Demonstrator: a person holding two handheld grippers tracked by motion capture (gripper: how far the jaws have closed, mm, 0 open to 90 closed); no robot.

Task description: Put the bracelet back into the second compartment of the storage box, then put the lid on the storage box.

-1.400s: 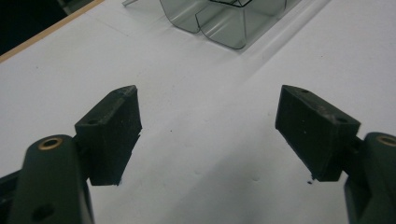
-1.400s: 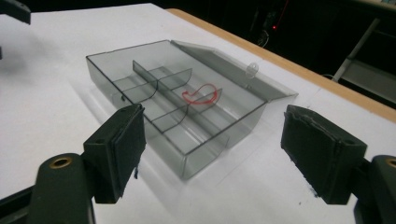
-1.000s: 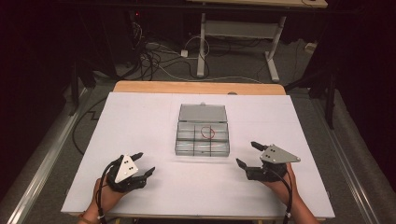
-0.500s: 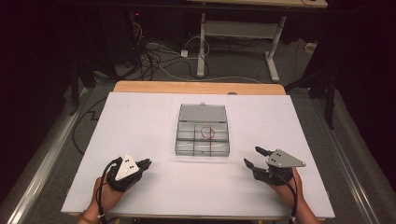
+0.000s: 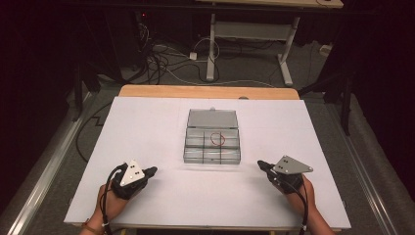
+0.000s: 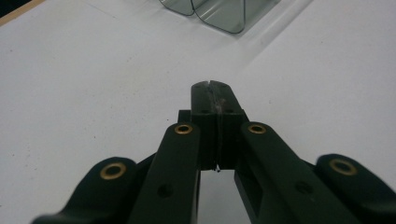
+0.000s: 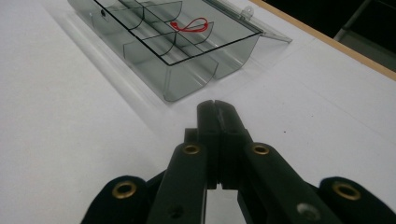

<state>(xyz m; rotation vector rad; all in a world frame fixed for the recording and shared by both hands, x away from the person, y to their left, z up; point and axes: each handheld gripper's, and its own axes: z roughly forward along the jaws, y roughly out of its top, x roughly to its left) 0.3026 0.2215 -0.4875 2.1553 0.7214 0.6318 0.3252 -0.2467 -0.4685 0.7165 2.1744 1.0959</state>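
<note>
A clear plastic compartment box (image 5: 212,147) lies open in the middle of the white table, its lid (image 5: 212,119) folded back on the far side. A red rubber band (image 5: 217,139) lies in one of its far compartments, also the red band (image 7: 189,24) in the right gripper view. My left gripper (image 5: 152,171) rests near the front left, shut with nothing between its jaws (image 6: 214,88). My right gripper (image 5: 261,165) rests at the front right, also shut and empty (image 7: 215,108), pointing at the box's near corner (image 7: 180,86).
The white sheet (image 5: 147,127) covers the table, with a wooden edge (image 5: 208,91) showing at the far side. Cables and another table's legs (image 5: 210,49) lie on the floor beyond. A corner of the box (image 6: 219,14) shows at the top of the left gripper view.
Both grippers have drawn back toward the table's front edge and lowered, and their jaws have closed from open.
</note>
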